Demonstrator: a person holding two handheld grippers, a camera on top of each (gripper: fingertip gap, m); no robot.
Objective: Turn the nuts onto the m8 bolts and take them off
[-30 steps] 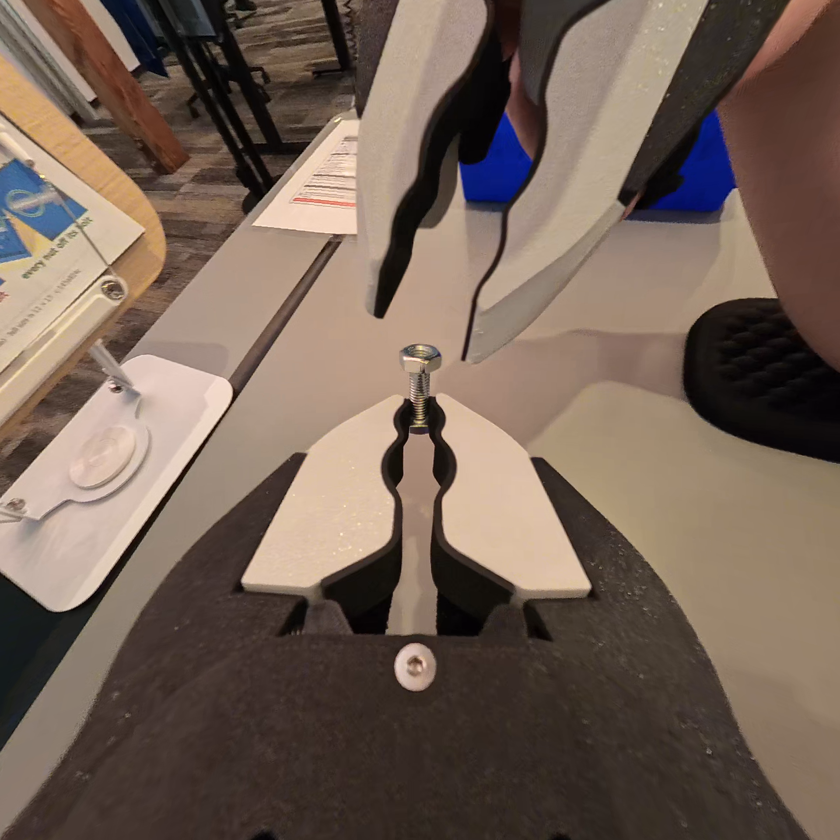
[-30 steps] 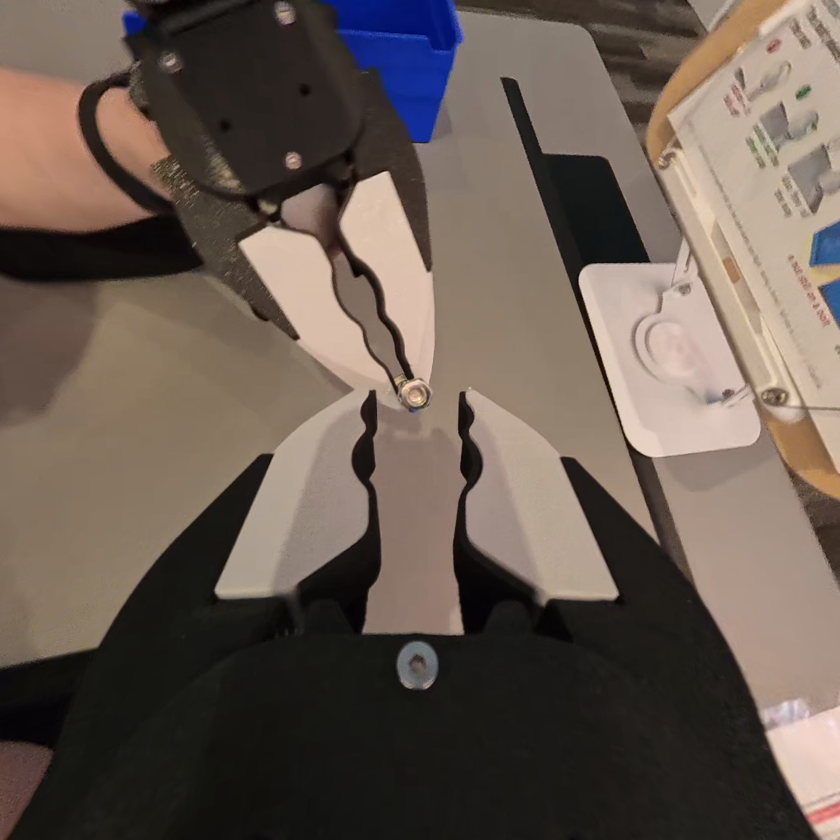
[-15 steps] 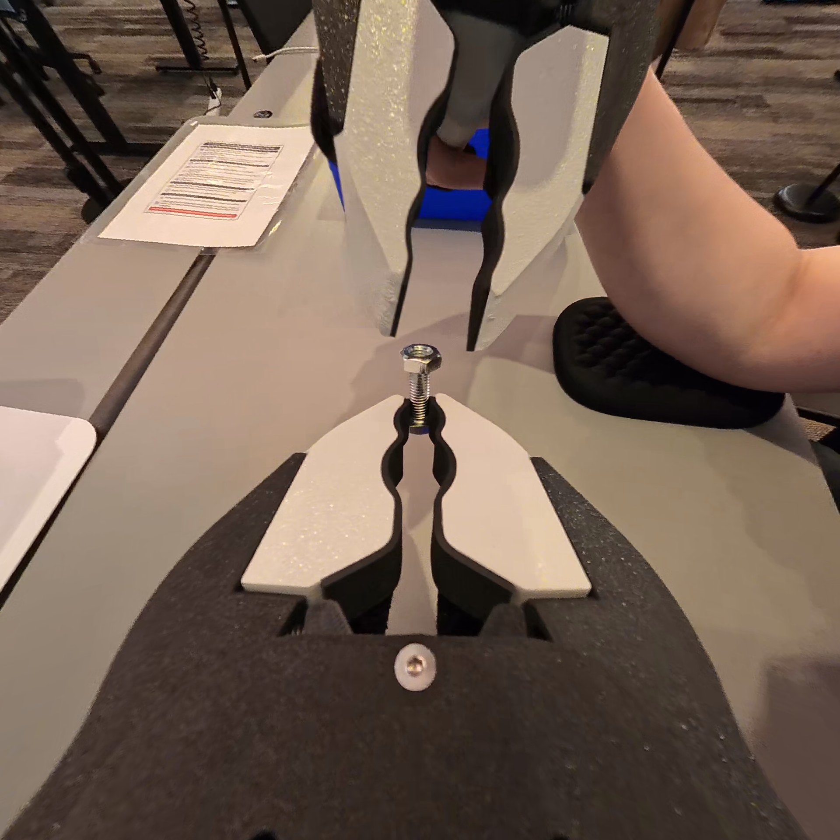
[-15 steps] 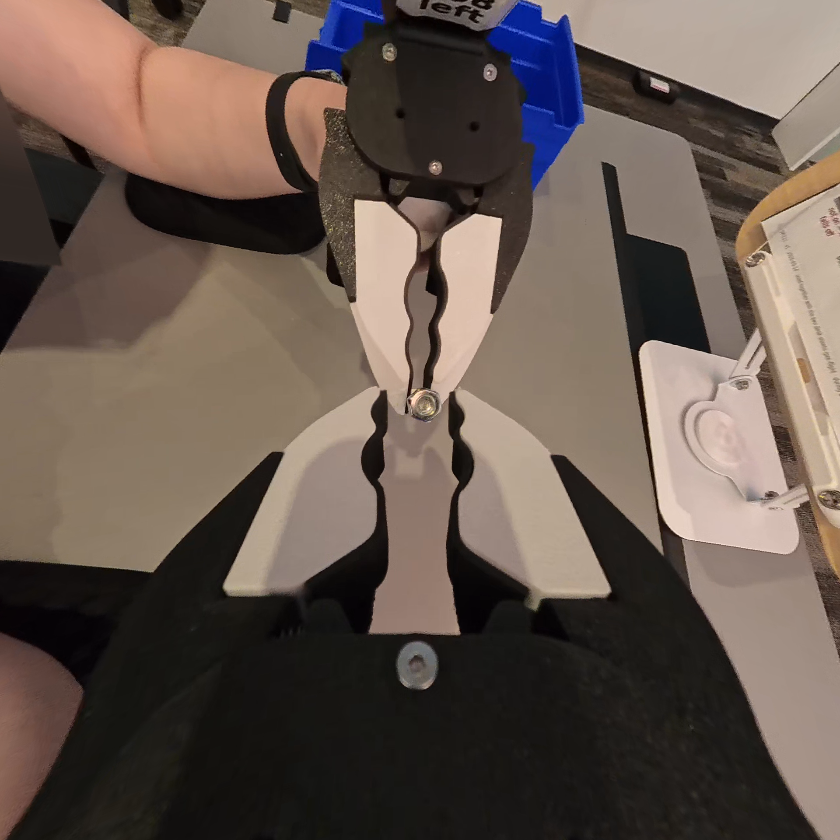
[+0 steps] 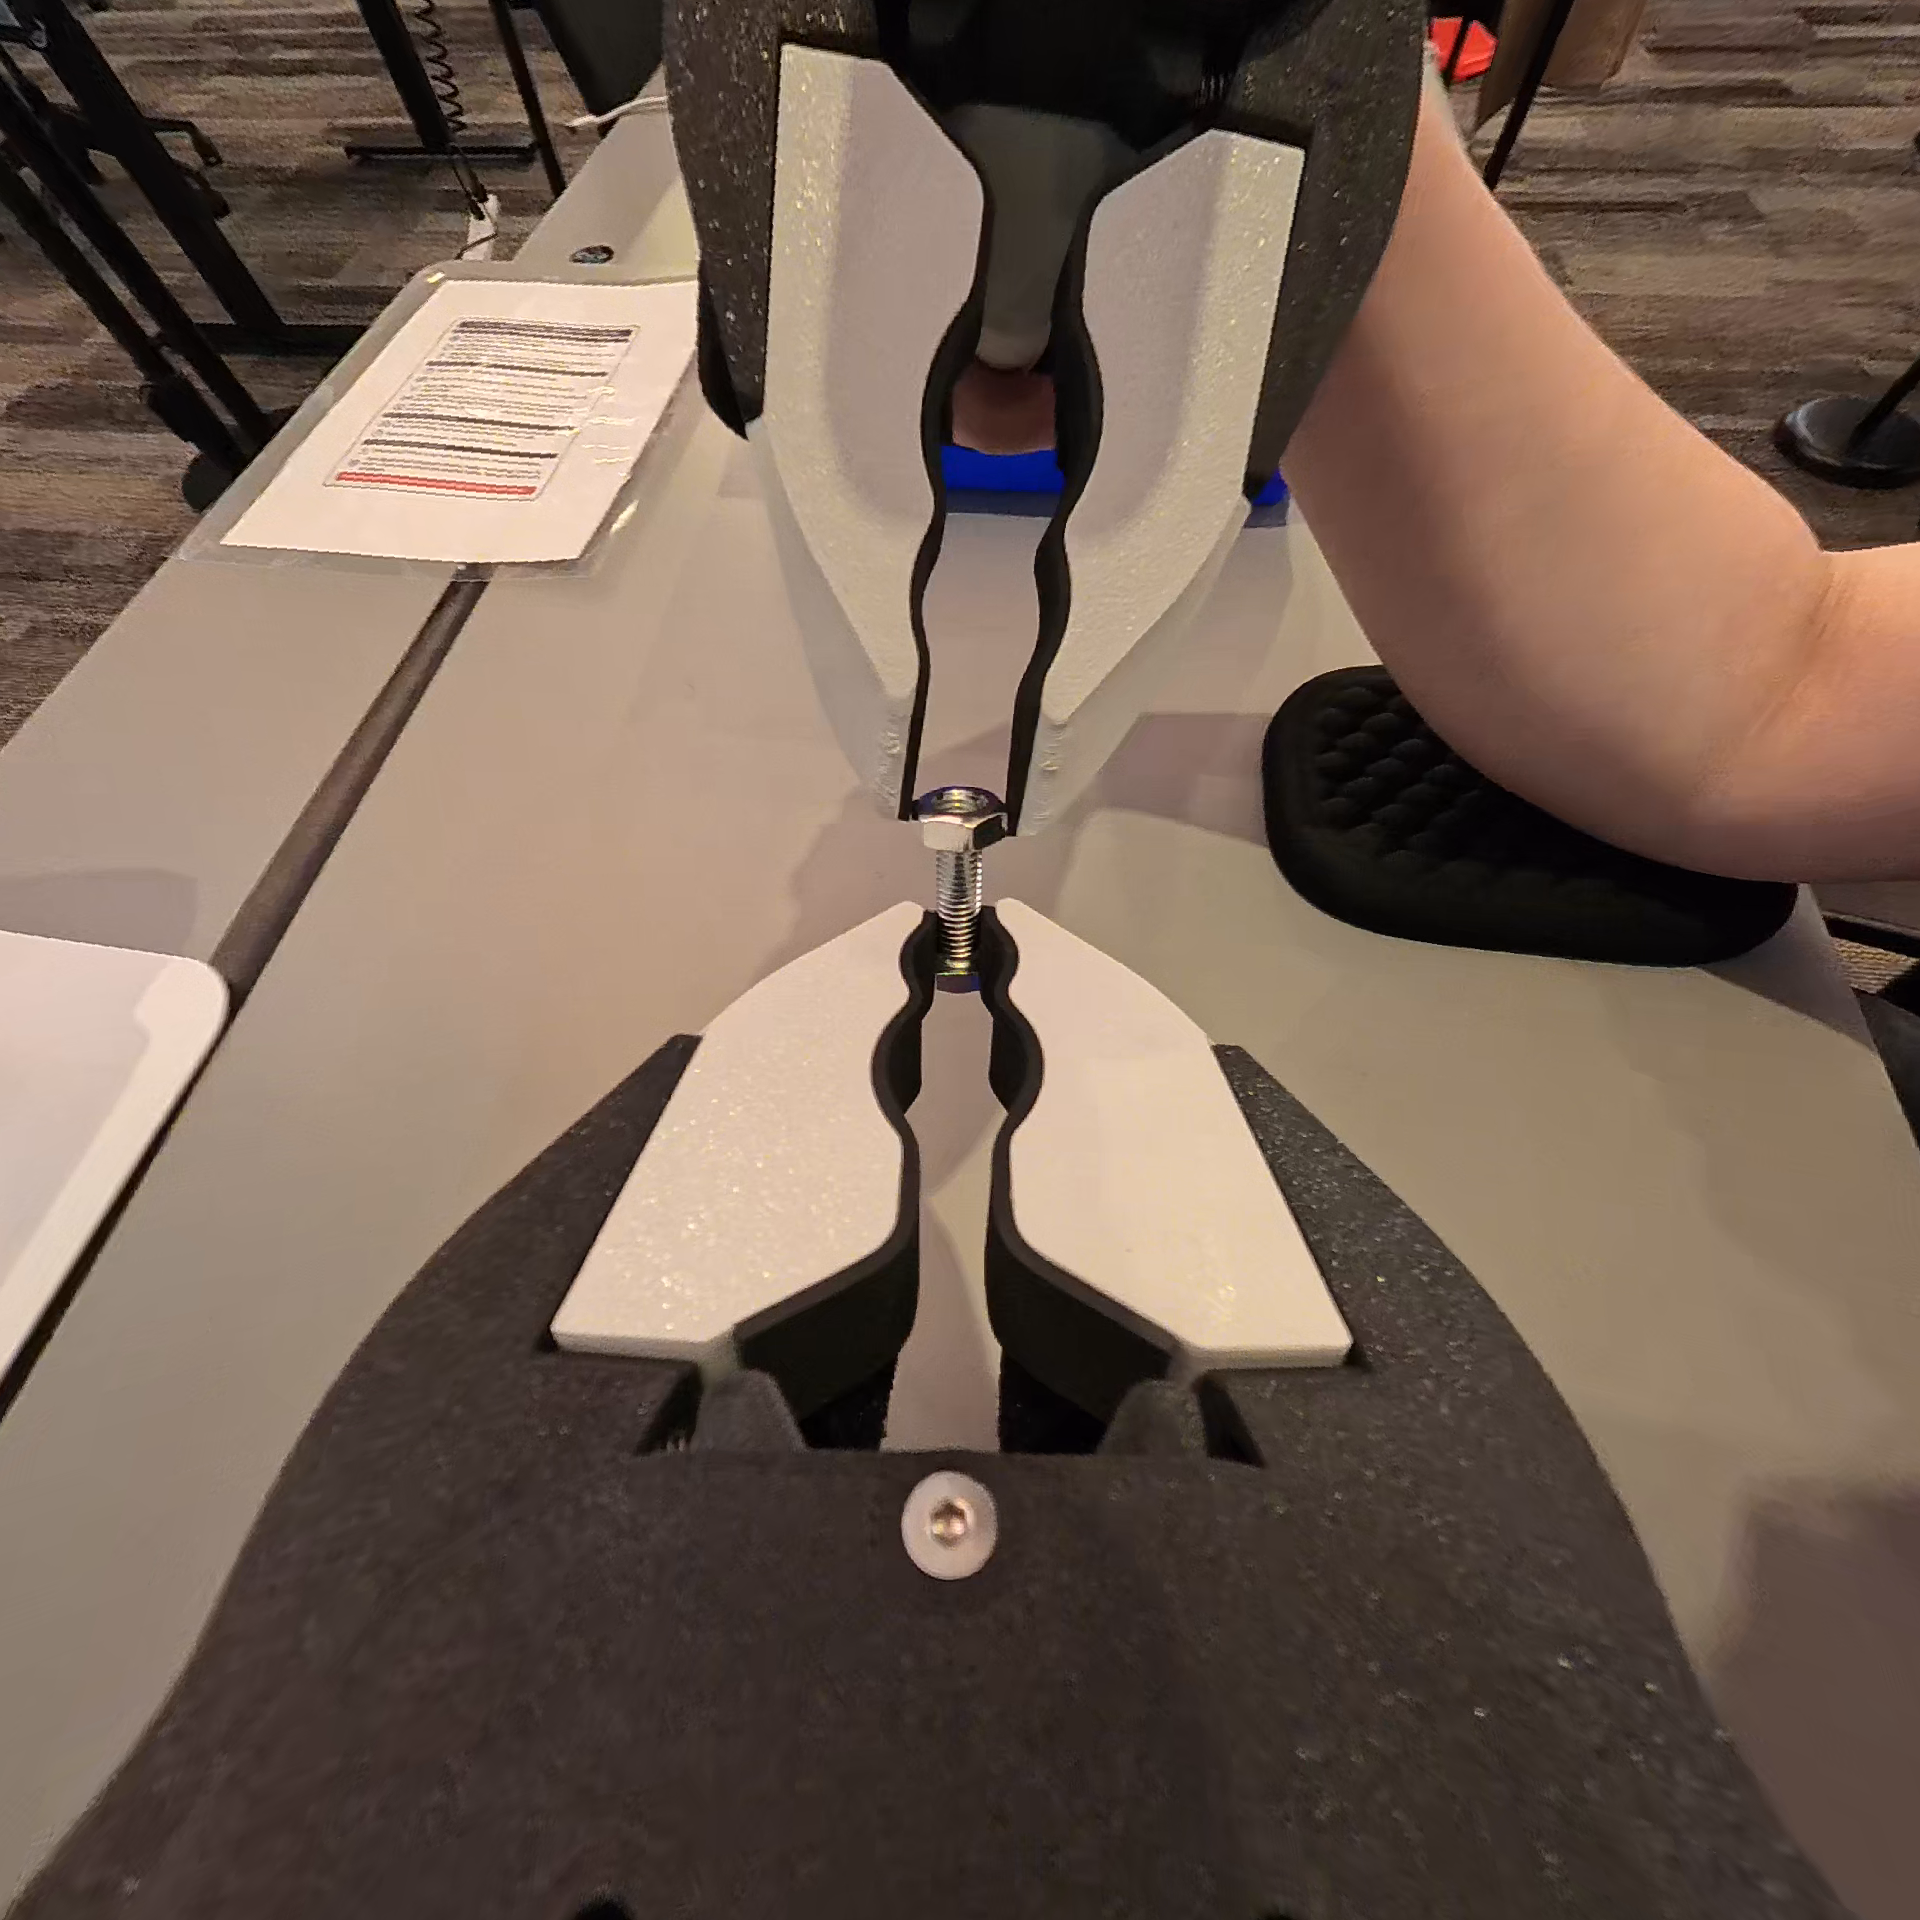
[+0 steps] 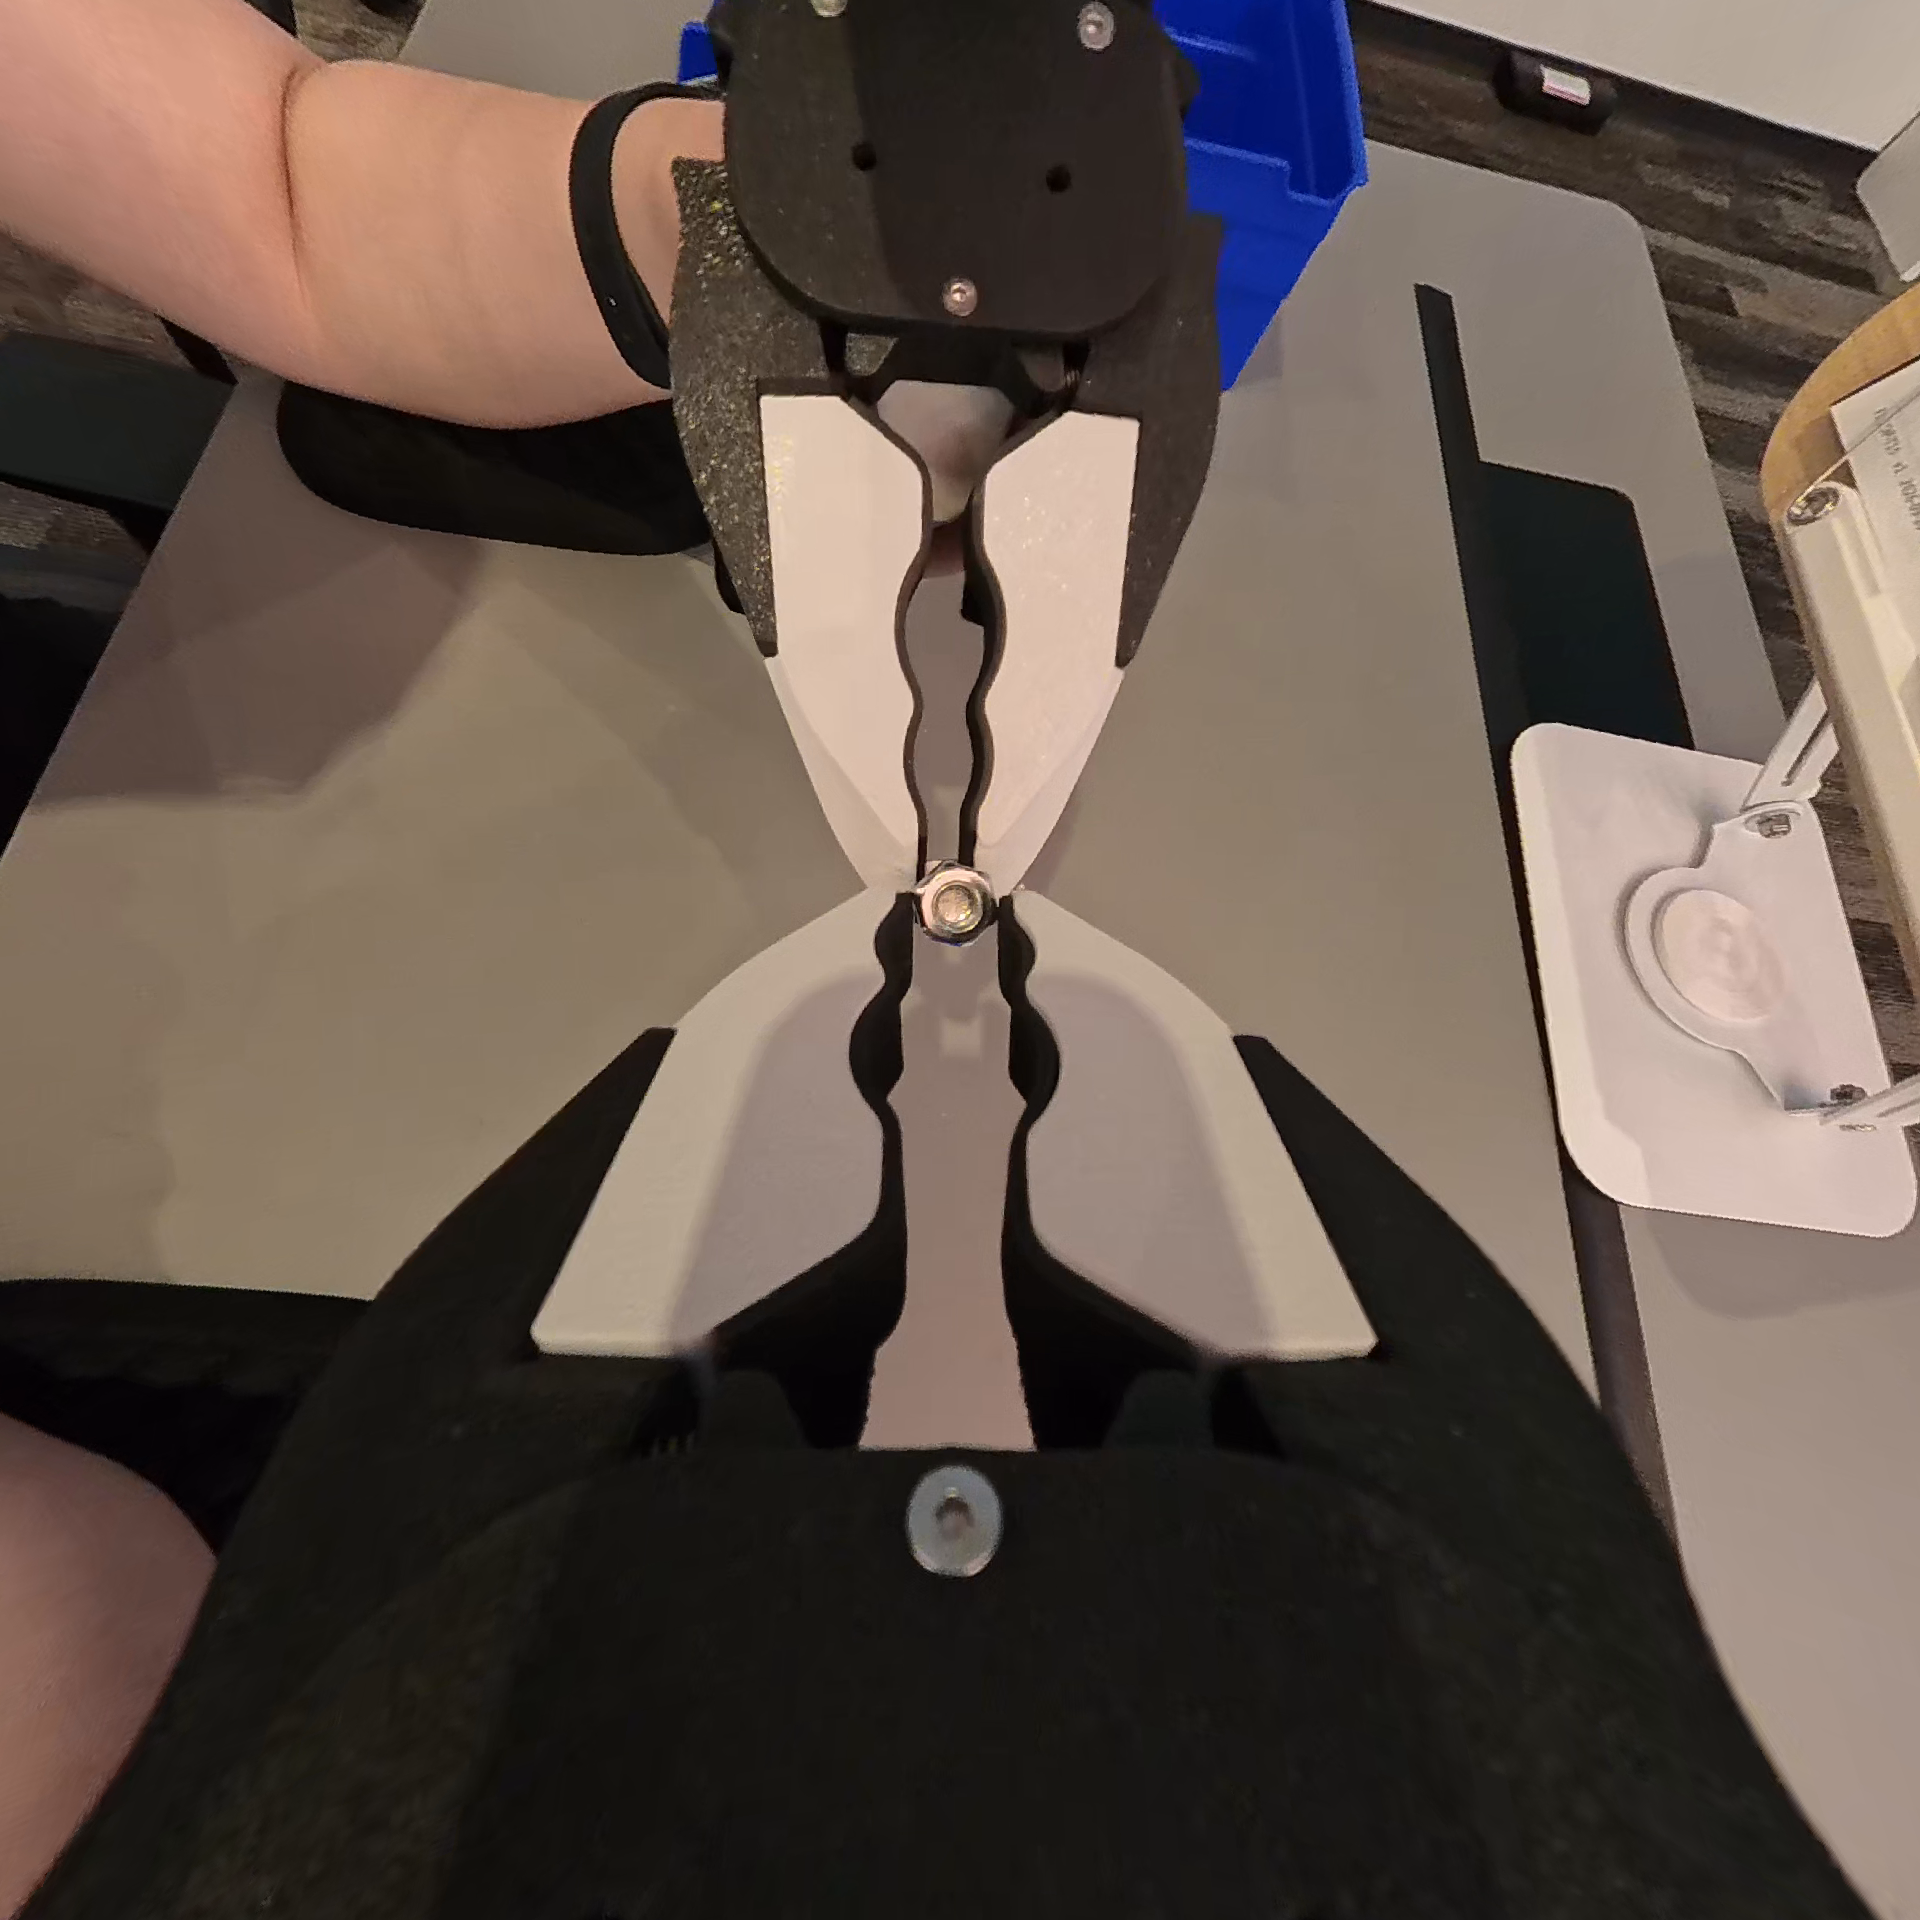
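Observation:
A silver M8 bolt (image 5: 954, 883) stands upright over the grey table (image 5: 468, 1091), with a hex nut (image 5: 961, 828) on its upper end. My left gripper (image 5: 956, 940) is shut on the bolt's lower part, near the head. My right gripper (image 5: 961, 805) comes down from above, and its fingertips (image 5: 1044, 769) press on both sides of the nut. In the right wrist view I look down along the bolt. There the nut (image 6: 928, 914) sits between the right gripper's (image 6: 951, 914) tips, and the left gripper (image 6: 948, 852) reaches in from the far side.
A blue bin (image 6: 1278, 135) stands at the table's far end. A white stand base (image 6: 1704, 987) lies to the right, and a laminated sheet (image 5: 468, 426) lies on the neighbouring table. A person's forearm rests on a black pad (image 5: 1507, 821). The grippers are tip to tip, or close to it.
My right gripper has come down from above the bolt and closed its open jaws onto the nut. My left gripper has kept its hold on the bolt.

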